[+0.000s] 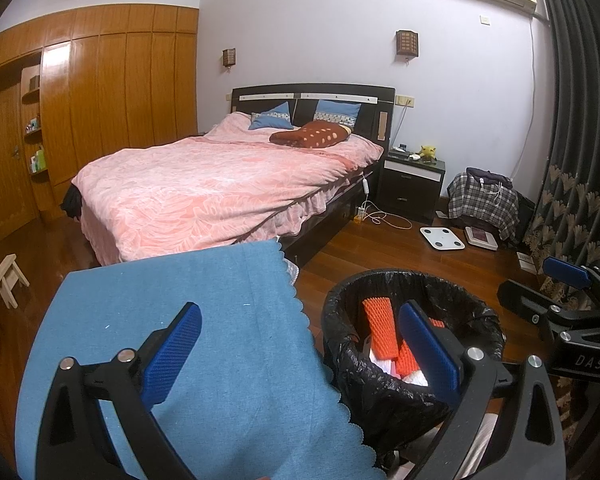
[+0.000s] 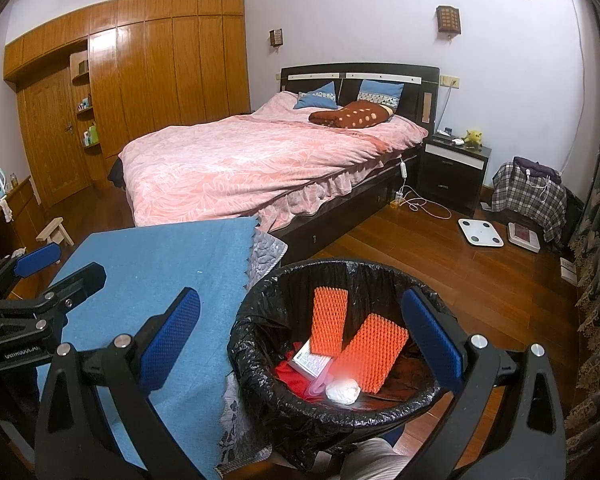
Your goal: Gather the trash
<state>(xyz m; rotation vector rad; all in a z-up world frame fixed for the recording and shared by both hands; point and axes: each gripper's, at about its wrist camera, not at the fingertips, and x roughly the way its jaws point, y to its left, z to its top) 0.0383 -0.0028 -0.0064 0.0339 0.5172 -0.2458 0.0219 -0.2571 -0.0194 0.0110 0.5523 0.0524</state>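
A round bin lined with a black bag (image 2: 260,344) stands on the floor beside a table under a blue cloth (image 2: 160,276). Inside lie two orange foam pieces (image 2: 376,356), a printed packet (image 2: 312,360), red material and a crumpled white wad (image 2: 342,392). My right gripper (image 2: 300,336) is open and empty, held above the bin's near rim. My left gripper (image 1: 300,356) is open and empty, straddling the cloth's edge and the bin (image 1: 340,308). The right gripper also shows in the left wrist view (image 1: 540,284), and the left gripper shows in the right wrist view (image 2: 60,264).
A bed with a pink cover (image 2: 260,160) stands behind the table. A dark nightstand (image 2: 452,172), white scales (image 2: 480,232), cables and a chair draped with plaid cloth (image 2: 532,196) are at the right. Curtains (image 2: 596,240) hang at the far right. A small wooden stool (image 2: 54,232) stands left.
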